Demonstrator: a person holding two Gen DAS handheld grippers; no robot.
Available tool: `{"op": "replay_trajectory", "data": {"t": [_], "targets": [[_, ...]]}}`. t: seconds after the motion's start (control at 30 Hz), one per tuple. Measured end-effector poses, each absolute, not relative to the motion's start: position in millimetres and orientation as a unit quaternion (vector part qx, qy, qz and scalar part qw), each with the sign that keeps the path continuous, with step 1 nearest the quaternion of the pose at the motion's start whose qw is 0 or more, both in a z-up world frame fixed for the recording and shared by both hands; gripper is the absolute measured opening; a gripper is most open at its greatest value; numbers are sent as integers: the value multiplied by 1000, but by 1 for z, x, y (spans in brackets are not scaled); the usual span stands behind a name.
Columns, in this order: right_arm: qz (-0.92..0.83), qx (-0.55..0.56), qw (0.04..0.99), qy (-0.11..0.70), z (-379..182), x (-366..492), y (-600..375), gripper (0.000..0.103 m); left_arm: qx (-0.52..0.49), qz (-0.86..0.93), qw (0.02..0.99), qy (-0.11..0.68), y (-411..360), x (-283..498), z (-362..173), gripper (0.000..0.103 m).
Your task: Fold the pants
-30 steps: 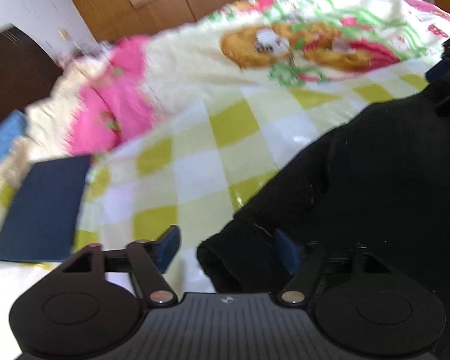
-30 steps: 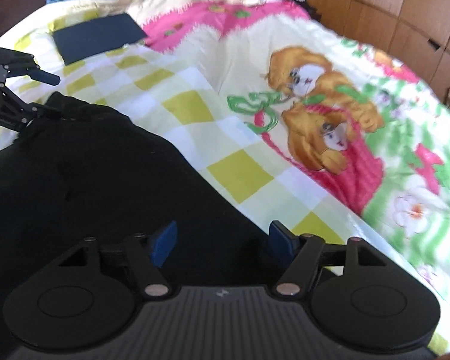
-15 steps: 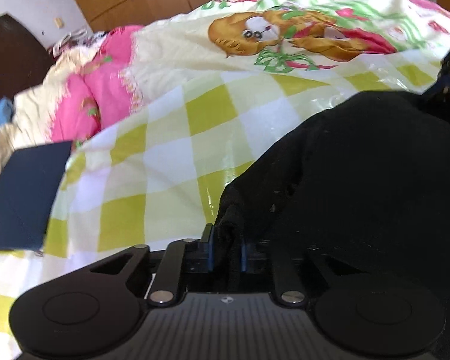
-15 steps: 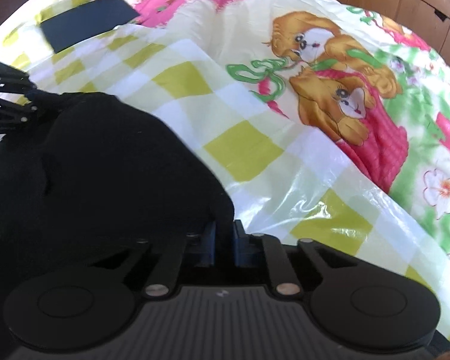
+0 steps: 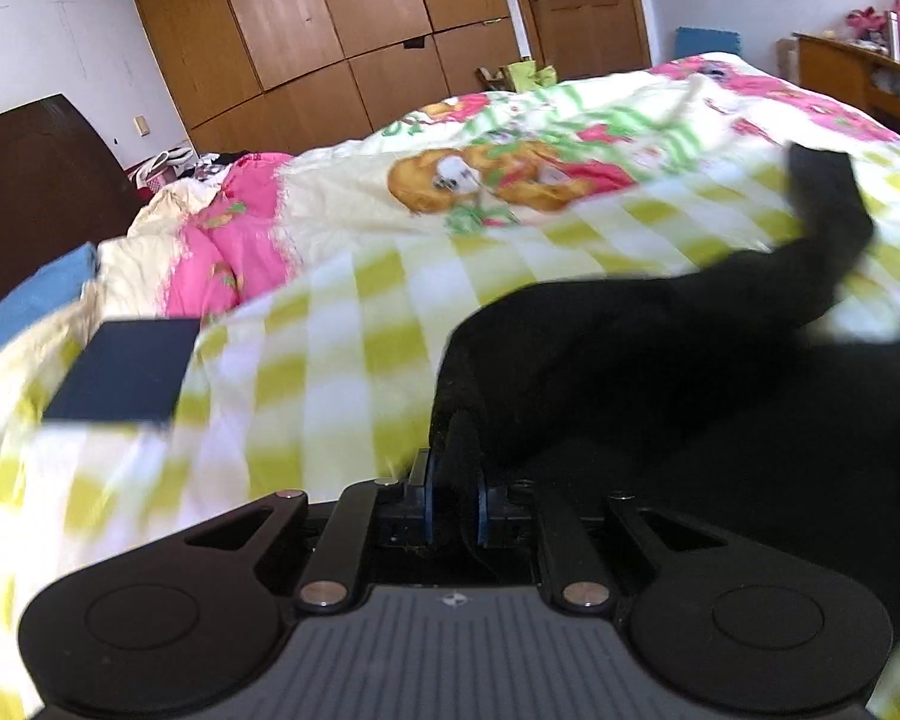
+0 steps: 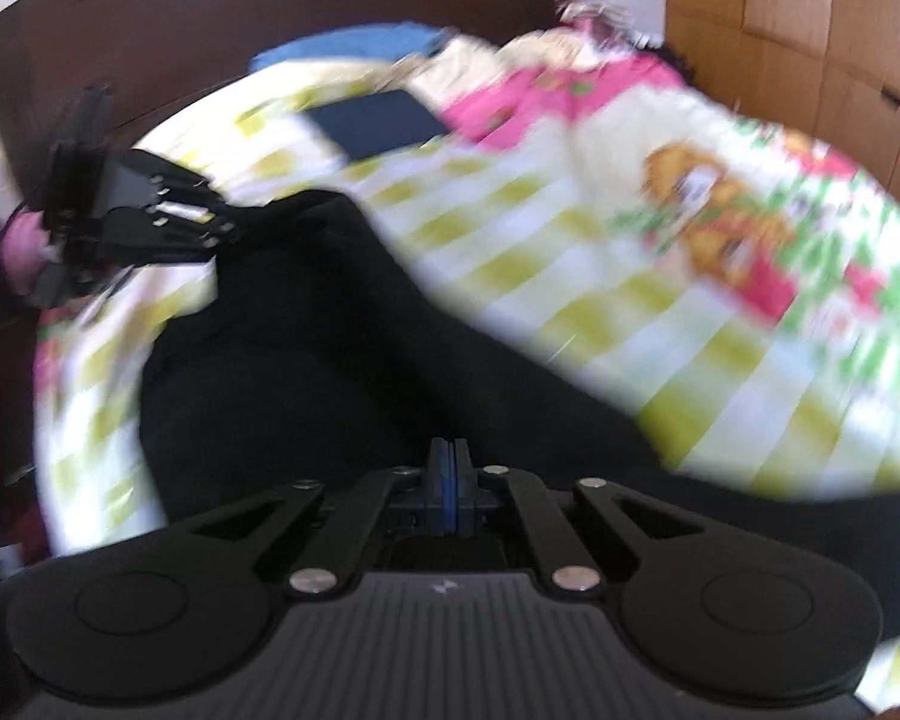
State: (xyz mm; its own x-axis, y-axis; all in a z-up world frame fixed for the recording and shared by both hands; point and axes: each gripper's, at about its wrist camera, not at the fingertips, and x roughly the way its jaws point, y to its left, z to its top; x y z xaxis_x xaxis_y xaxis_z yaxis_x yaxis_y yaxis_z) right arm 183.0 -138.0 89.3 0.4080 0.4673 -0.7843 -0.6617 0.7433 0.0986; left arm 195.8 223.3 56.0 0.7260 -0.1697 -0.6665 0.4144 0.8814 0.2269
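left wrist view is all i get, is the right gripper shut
Observer: Yes. The right gripper has its pads together just above the pants. I cannot tell whether cloth is pinched.
Operator: how does my left grip look from there
Observer: The left gripper clamps a corner of the pants at the far left of that view.
Operator: anything behind it
Observer: A pink sleeve, right behind the gripper body.

Home bedroom: bed (image 5: 390, 312) under cartoon quilt mid-frame, wooden wardrobe (image 5: 330, 42) across top, dark headboard (image 5: 36, 180) upper left.
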Motion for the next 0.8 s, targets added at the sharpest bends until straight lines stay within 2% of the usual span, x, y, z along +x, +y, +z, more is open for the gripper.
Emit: {"op": "replay_trajectory", "data": {"t": [0.13,0.17,0.23,0.27,0.3,0.33,0.47,0.67,0.77,0.8], "targets": [[341,-159,810,451,52,128,-108,2,160,-152,910,351,230,139,28,28],[339,-198,808,439,47,123,-101,7,154,-149,911,352,232,134,24,27],[316,-258,821,399,41,124,-93,27,139,-145,918,342,231,124,23,27],[301,-288,827,378,40,128,-90,46,134,-146,921,334,230,123,25,27],[285,-318,830,358,38,136,-88,60,134,-143,925,326,229,123,29,27],[269,-343,834,337,34,143,-87,64,134,-141,928,318,229,121,32,27],[232,-391,838,302,13,173,-85,64,118,-136,937,299,236,131,48,27],[247,-482,786,297,-26,198,-80,64,111,-135,939,296,242,141,56,27],[238,-499,782,289,-36,207,-78,60,106,-133,942,290,243,146,60,27],[231,-483,791,296,-35,213,-79,49,103,-132,943,288,245,147,61,27]]}}
